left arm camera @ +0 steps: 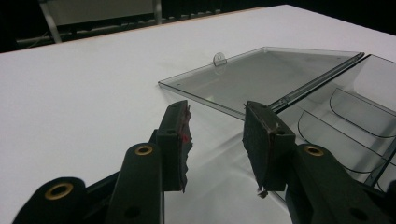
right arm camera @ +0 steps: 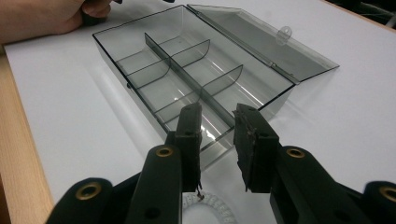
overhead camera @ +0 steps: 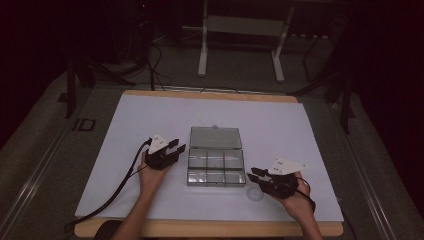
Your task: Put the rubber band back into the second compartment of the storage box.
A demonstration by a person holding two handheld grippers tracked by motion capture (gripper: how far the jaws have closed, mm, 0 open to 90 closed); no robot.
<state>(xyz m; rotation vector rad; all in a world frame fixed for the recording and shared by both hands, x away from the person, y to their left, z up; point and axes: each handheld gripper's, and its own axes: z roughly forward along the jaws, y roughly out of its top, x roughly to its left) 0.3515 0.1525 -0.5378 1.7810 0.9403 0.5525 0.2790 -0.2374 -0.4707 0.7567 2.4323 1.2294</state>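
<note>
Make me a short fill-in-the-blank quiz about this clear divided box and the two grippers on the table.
1. The lid of the clear compartment box lies ____, flat on the white table.
2. The box's compartments are all ____.
3. The left gripper and the right gripper both have their fingers ____, holding nothing.
4. A small round translucent object lies on the table just beside the ____ gripper.

Missing words: open; empty; open; right
</note>
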